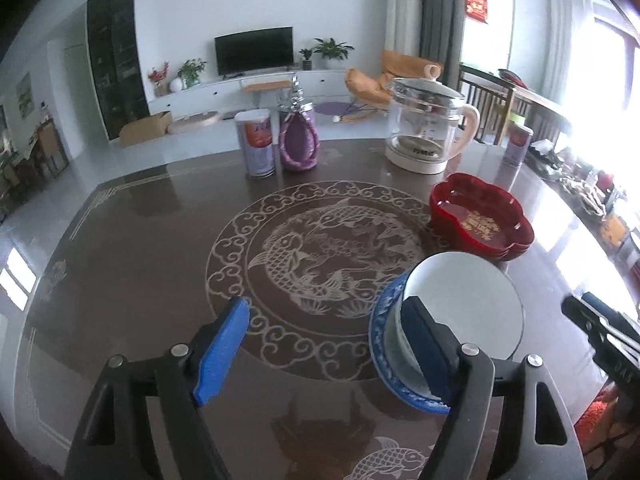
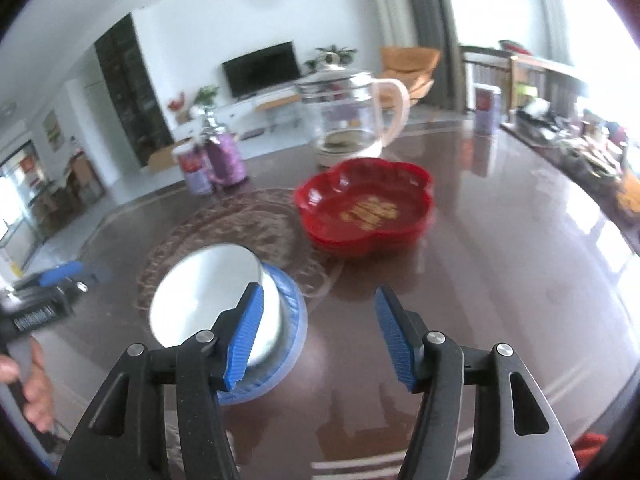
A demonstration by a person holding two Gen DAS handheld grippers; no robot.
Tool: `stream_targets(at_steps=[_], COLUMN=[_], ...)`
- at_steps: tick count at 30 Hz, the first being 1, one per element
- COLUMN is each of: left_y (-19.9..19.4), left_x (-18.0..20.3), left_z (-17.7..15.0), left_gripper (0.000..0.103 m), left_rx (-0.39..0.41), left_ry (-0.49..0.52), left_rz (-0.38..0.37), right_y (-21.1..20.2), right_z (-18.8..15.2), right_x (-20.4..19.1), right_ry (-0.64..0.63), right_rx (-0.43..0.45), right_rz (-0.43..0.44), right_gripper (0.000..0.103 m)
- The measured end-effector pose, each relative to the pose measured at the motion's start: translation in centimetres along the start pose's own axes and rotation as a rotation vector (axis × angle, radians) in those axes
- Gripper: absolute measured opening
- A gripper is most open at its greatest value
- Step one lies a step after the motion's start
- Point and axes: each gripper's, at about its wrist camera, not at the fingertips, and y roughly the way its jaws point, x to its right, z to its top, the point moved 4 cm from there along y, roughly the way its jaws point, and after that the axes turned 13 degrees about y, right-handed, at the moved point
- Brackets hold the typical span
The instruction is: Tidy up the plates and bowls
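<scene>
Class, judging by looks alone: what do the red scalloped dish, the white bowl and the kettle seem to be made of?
Red scalloped dish: probably glossy plastic or lacquer, going by its even sheen and gold print. White bowl: likely glazed ceramic, smooth and opaque, sitting on blue-patterned plates. Kettle: clear glass body, see-through, with a cream, probably plastic, base and handle.

White bowl [image 1: 464, 300] on blue plate [image 1: 386, 344] — red dishes [image 1: 482, 216] beyond

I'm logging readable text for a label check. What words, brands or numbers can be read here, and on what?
Nothing reads cleanly.
Red scalloped dish: gold characters inside, too blurred to read.
Tall canister: red label, print too small.
Glass kettle: marks on the wall and a word on its base, unreadable.
Red wall hanging: gold characters, too small.
Left gripper body: white lettering, blurred.
</scene>
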Motion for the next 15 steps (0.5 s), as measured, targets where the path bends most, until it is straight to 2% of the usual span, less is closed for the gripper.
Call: stream_targets(at_steps=[8, 15], left_y=[0.5, 0.6], left_x=[-0.4, -0.5], left_z=[-1.2, -2.0], left_gripper=[0.078, 0.078], left_rx=[-0.03, -0.043], left_ry=[-0.025, -0.039], left_rz=[0.026, 0.027], right_y=[0.4, -0.3], right_z=[-2.2, -2.8], right_x=[3.5, 4.0], right_ry=[0.084, 0.085], right_rx=[-0.018, -0.003], right_rz=[-0.066, -0.079], right_gripper=[0.062, 0.062])
